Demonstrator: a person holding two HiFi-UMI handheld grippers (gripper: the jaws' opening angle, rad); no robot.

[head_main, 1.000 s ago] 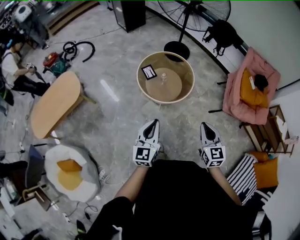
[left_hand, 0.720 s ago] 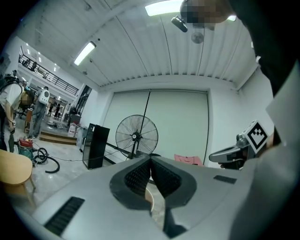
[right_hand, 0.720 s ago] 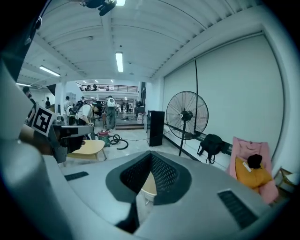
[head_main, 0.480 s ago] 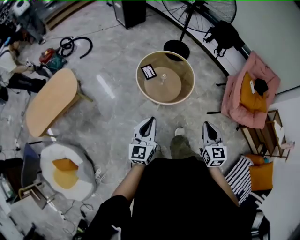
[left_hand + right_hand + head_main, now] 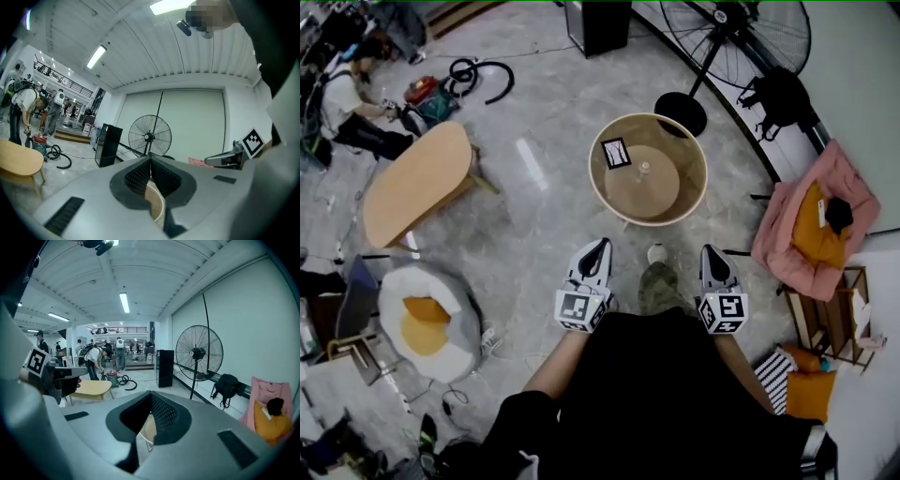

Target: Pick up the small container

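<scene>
- A large open workshop hall: ribbed ceiling (image 5: pixel 154 273), strip light (image 5: pixel 124 302), mezzanine railing (image 5: pixel 117 330).
- A crouching person (image 5: pixel 347 103) works beside a hose (image 5: pixel 483 70) and gear on the stone floor (image 5: pixel 544 216).
- A pedestal fan (image 5: pixel 750 28), a low wooden table (image 5: pixel 417 183) and a beanbag (image 5: pixel 422 319) stand about.

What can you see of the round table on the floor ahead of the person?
The round table looks wooden: a tan disc inside a paler raised rim, like a shallow tub. It stands upright on the floor, beside the fan's base. A small container and a black-and-white marker card rest on it.
</scene>
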